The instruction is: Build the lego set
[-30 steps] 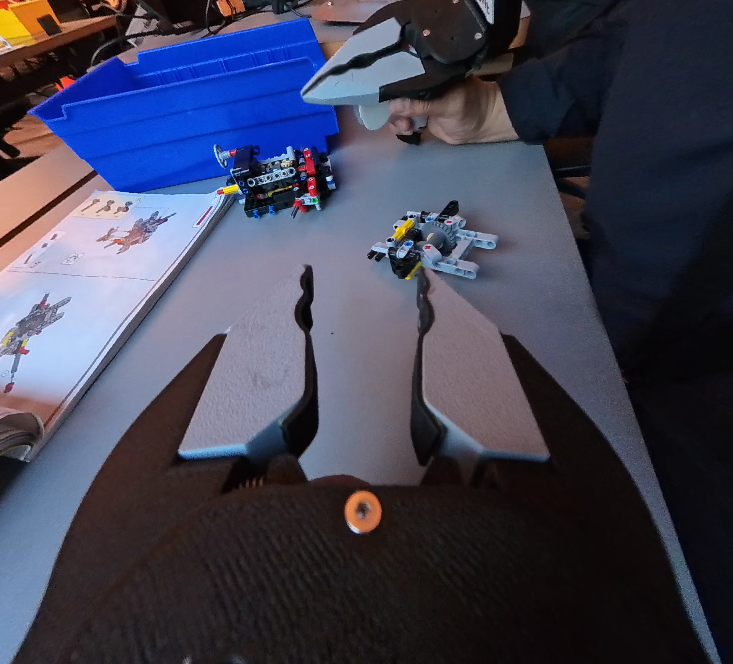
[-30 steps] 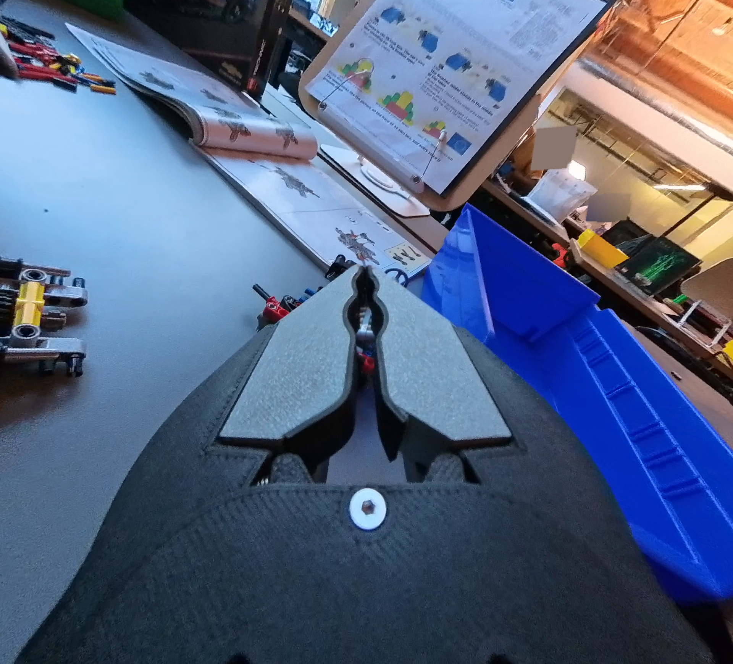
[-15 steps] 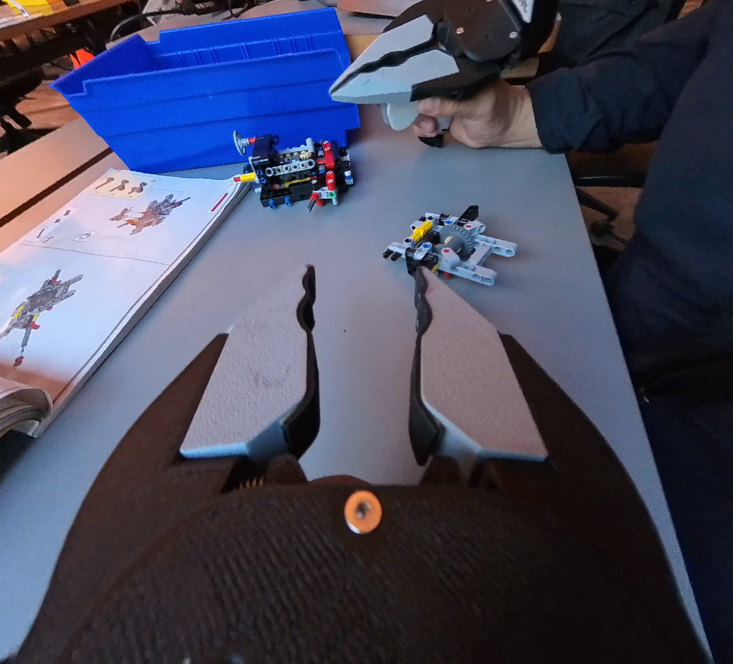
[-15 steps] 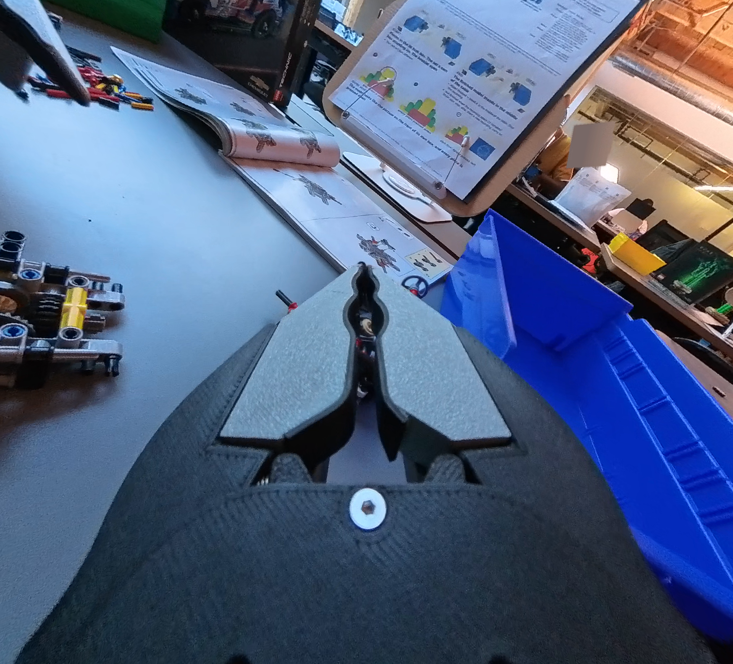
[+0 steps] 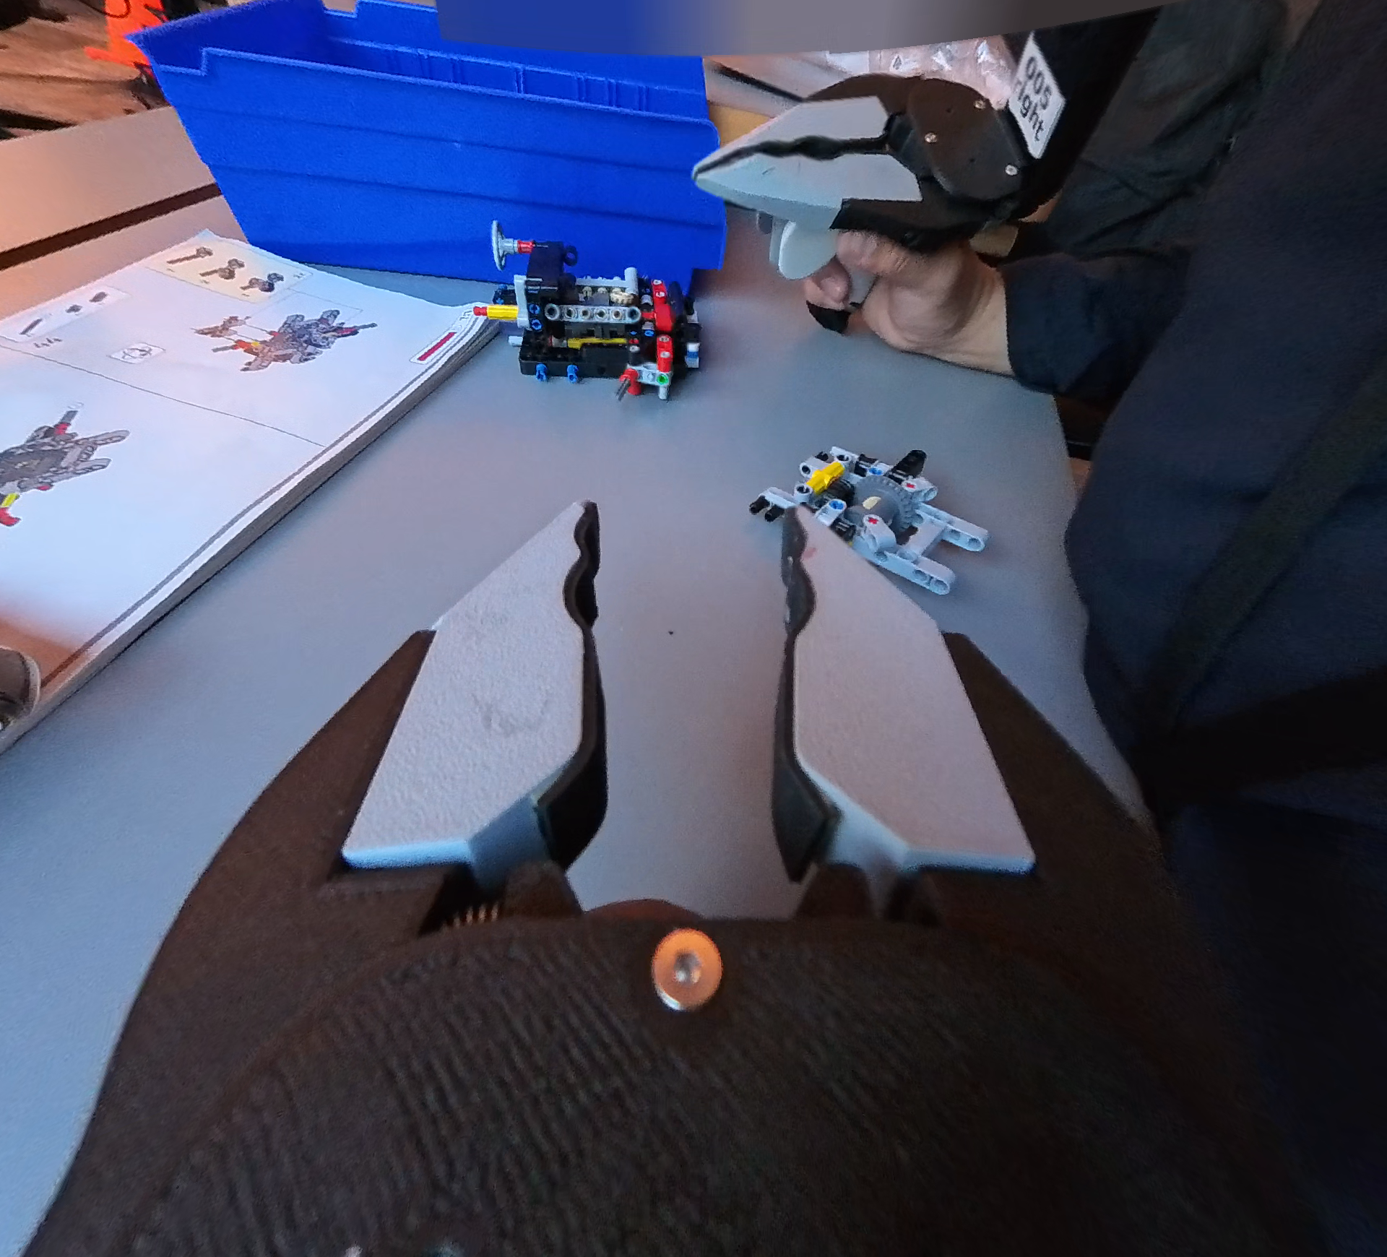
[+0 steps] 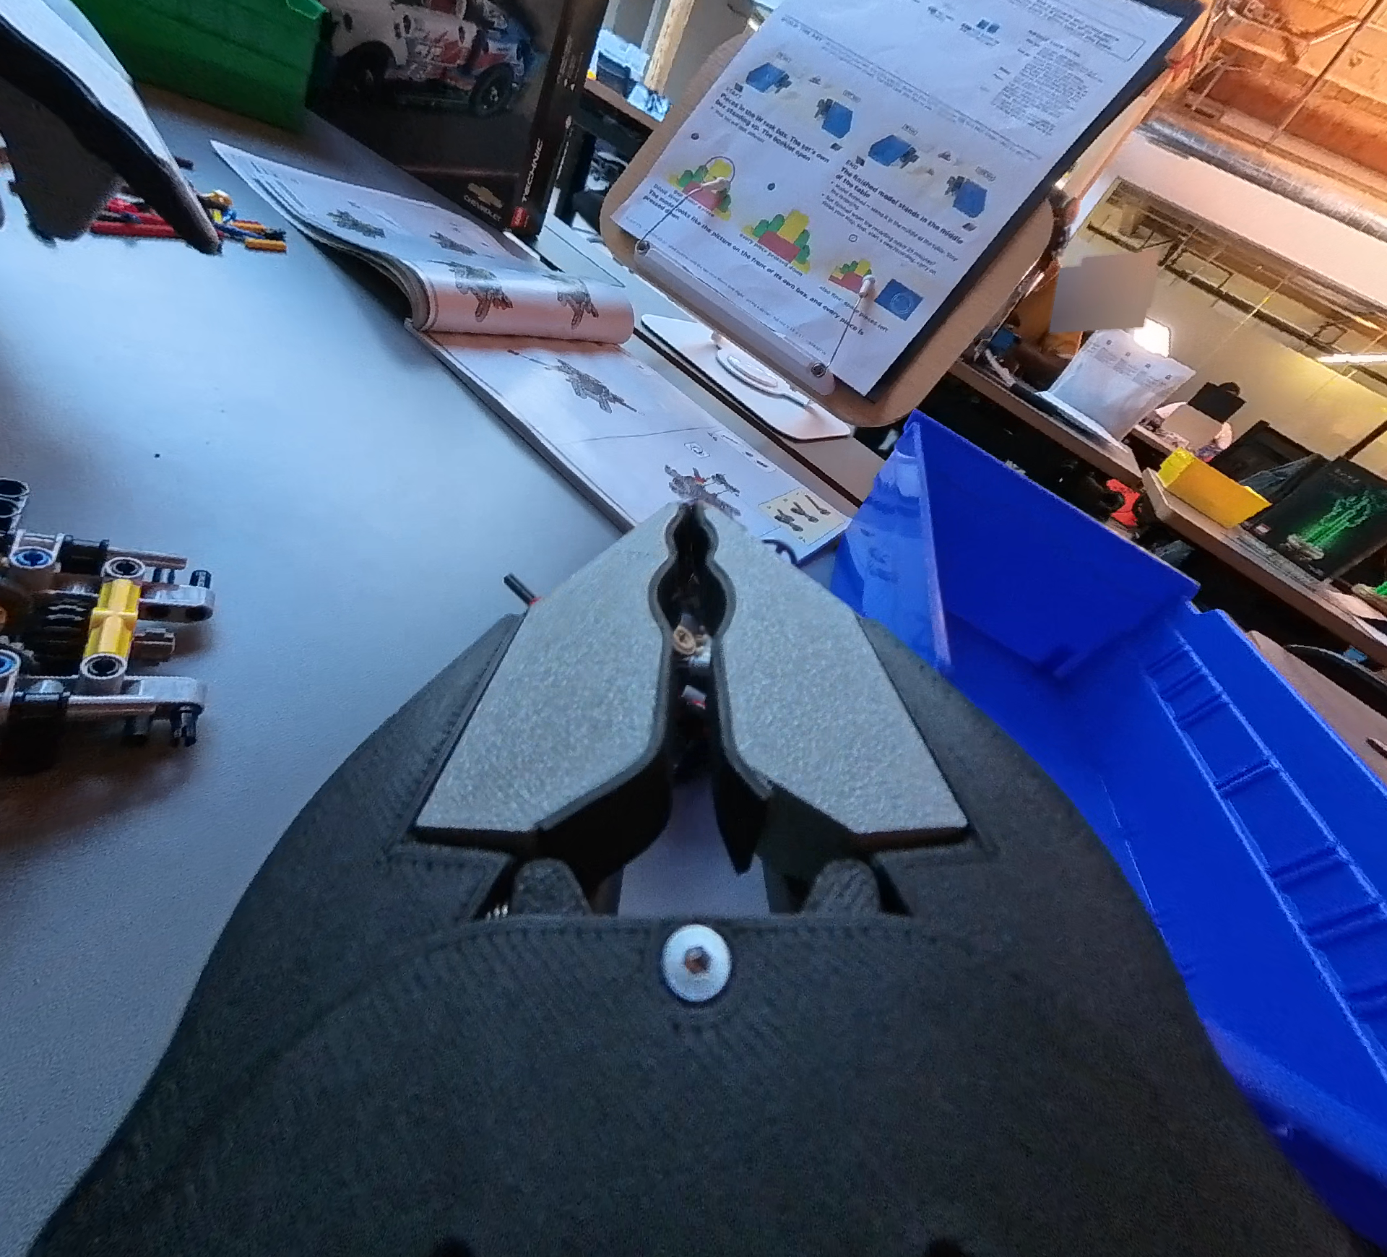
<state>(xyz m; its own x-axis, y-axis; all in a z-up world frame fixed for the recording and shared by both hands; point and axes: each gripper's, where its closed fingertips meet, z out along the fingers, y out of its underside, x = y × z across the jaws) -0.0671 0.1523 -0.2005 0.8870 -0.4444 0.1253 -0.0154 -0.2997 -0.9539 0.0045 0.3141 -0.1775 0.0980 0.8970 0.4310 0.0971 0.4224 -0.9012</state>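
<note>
Blue plastic marks my reference: the blue bin (image 5: 450, 170) at the back of the grey counter (image 5: 675, 440). Just in front of the bin's near wall sits a black brick assembly (image 5: 600, 328) with red, yellow and blue pins, and to the left of that the open instruction booklet (image 5: 210, 395) lies flat, its corner almost at the bin's front. Farther out from the bin, toward me, a smaller light-grey brick assembly (image 5: 871, 515) with a gear and a yellow piece rests on the counter.

My left tongs (image 5: 687, 530) are spread apart with only bare counter between them; the right fingertip (image 5: 803, 545) overlaps the edge of the light-grey assembly in my view, though I cannot tell whether it touches.

My right tongs (image 6: 692, 515) are clenched tip to tip. From the left camera I see them raised off the counter just beside the bin's right end, a hand (image 5: 916, 298) around the handle. Through the wavy slit between their fingers I glimpse bits of the black assembly below.

Beyond the bin stand a document holder (image 6: 901, 170), a dark product box (image 6: 450, 57) and a green bin (image 6: 165, 5).
</note>
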